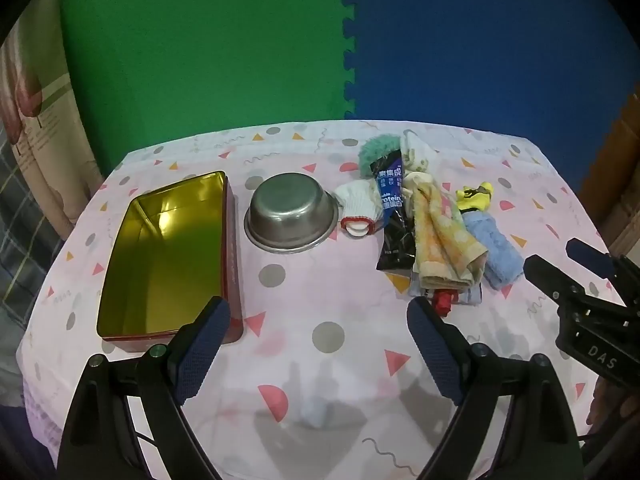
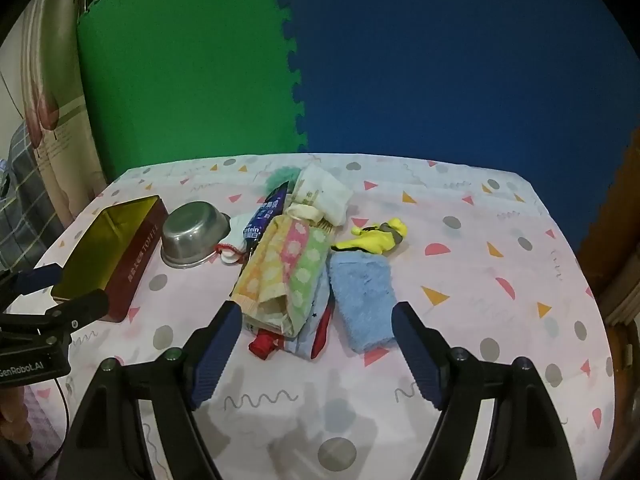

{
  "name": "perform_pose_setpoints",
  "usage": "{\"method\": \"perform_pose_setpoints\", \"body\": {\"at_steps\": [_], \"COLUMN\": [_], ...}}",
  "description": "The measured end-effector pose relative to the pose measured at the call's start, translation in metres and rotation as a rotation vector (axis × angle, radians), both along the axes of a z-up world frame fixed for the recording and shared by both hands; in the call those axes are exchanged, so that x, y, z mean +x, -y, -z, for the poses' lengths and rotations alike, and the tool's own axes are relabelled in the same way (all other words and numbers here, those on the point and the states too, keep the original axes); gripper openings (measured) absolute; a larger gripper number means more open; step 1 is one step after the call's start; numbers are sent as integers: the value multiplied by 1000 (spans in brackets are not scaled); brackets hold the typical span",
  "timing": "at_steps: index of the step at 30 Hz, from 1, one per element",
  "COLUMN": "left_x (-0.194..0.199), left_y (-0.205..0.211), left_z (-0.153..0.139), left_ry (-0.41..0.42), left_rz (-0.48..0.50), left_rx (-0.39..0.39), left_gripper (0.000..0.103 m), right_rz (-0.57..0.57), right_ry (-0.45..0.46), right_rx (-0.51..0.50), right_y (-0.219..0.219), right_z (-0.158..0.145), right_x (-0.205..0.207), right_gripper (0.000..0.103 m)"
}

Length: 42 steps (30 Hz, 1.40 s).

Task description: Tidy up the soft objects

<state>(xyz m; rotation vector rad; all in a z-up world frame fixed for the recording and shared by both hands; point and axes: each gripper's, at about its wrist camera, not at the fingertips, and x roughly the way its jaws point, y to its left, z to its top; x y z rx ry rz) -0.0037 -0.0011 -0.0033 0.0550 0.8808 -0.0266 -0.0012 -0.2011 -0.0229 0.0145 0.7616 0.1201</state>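
A heap of soft things lies on the table: a patterned towel point(image 1: 440, 236) point(image 2: 288, 272), a light blue cloth point(image 1: 496, 252) point(image 2: 362, 300), a yellow toy point(image 1: 476, 196) point(image 2: 376, 236), a white sock point(image 1: 358, 202), a green fluffy item point(image 1: 376, 152), a black protein pouch point(image 1: 394, 216) point(image 2: 266, 212). An open red tin box point(image 1: 168, 256) point(image 2: 108, 256) with a gold inside stands at the left, a steel bowl point(image 1: 292, 212) point(image 2: 194, 232) beside it. My left gripper point(image 1: 320, 340) is open and empty over the table's front. My right gripper point(image 2: 316, 344) is open and empty just before the heap.
The table wears a pink patterned cloth point(image 1: 320, 360) point(image 2: 480, 280). Green and blue foam mats point(image 1: 344, 40) form the back wall. The right gripper shows in the left wrist view at the right edge point(image 1: 568, 272); the left gripper shows in the right wrist view at the left edge point(image 2: 44, 296).
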Motion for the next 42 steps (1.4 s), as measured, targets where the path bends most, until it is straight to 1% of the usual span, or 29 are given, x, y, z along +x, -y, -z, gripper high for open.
{"method": "perform_pose_setpoints", "body": {"at_steps": [14,34,42], "left_x": [0,3,3], "left_y": [1,1,2], "left_z": [0,11,9], "left_ry": [0,-18,-20], "left_rz": [1,11,11], "left_rx": [4,10,12], "left_gripper": [88,88,88], "right_rz": [2,-7,-3], "right_ry": [5,9,12], "right_rx": [-2,1,-1], "right_y": [-3,-4,-3], "right_z": [3,5,4], "right_x": [-1,1,1], "right_gripper": [79,79,79]}}
